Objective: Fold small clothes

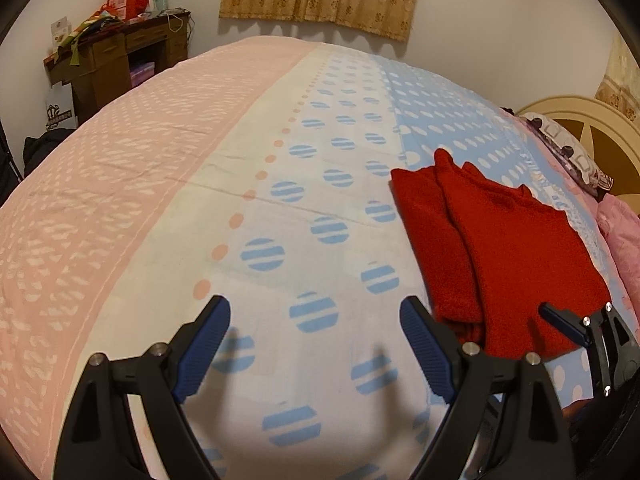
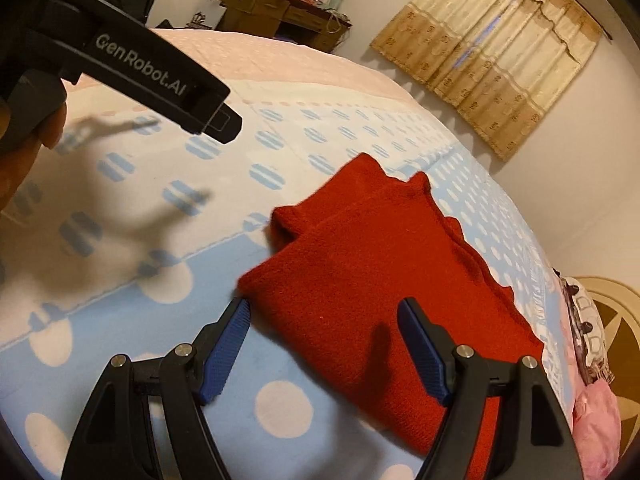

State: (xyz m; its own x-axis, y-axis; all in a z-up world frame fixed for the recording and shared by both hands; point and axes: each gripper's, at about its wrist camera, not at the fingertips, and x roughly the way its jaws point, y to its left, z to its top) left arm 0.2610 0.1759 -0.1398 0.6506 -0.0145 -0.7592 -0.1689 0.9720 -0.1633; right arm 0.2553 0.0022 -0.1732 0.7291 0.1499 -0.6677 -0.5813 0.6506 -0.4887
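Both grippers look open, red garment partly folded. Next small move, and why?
Probably lower the right gripper onto the near edge of the red garment and close. It lies folded lengthwise and ungrasped, with that open gripper straddling its corner; the left gripper hovers open over bare bedsheet.

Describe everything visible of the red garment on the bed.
The red garment looks like fuzzy knit or fleece, plain with no print. It lies flat on the dotted bedsheet, folded into overlapping layers with ridged edges along its far side. The right gripper hangs over its near end, jaws open, not gripping it. The left gripper is beside it over bare sheet, also open.
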